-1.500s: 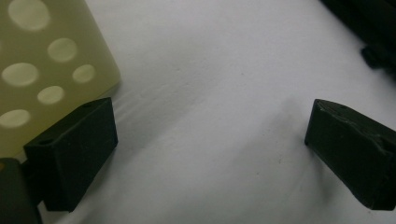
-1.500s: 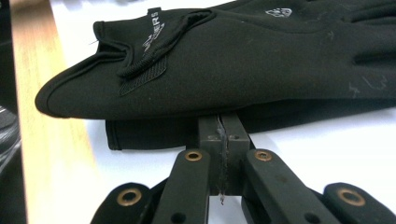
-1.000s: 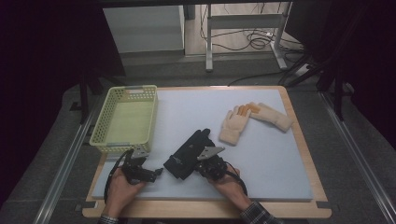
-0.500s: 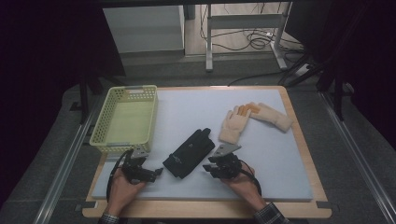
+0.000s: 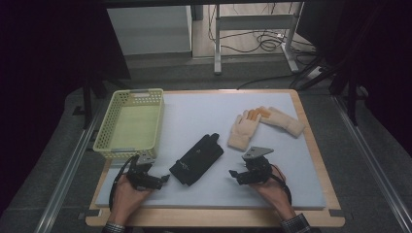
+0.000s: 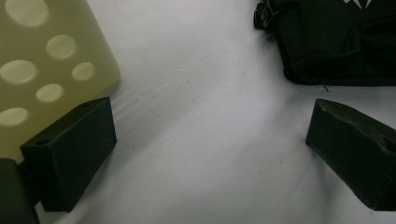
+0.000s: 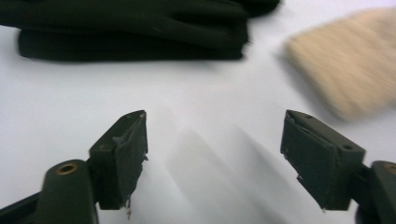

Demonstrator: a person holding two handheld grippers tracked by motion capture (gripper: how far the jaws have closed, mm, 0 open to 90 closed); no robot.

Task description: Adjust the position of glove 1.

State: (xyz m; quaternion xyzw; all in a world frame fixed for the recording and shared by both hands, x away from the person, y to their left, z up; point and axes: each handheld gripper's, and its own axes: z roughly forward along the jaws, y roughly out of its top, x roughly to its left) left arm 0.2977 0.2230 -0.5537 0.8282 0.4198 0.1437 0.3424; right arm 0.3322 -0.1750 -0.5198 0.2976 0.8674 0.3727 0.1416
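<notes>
Table: white mat on a wood-edged top.
Black glove: flat on the mat, front centre, lying diagonally with its fingers pointing up-right. Nothing touches it. It sits between the two grippers.
Right gripper: on the mat right of the black glove, apart from it, held in the person's right hand. Jaws have just been opening and stand wide with nothing between them. In the right gripper view bare mat shows in the gap, with the black glove across the top and a blurred tan cuff at upper right.
Left gripper: on the mat near the front left corner, just left of the black glove, held in the left hand. Jaws wide apart and empty. The left gripper view has the basket corner beside one jaw and the black glove's edge beyond the other, with white mat between.
Basket: pale yellow, perforated walls, at the left edge of the table.
Tan gloves: two of them, right of centre towards the far side, their orange fingertips meeting. They lie well clear of the black glove.
</notes>
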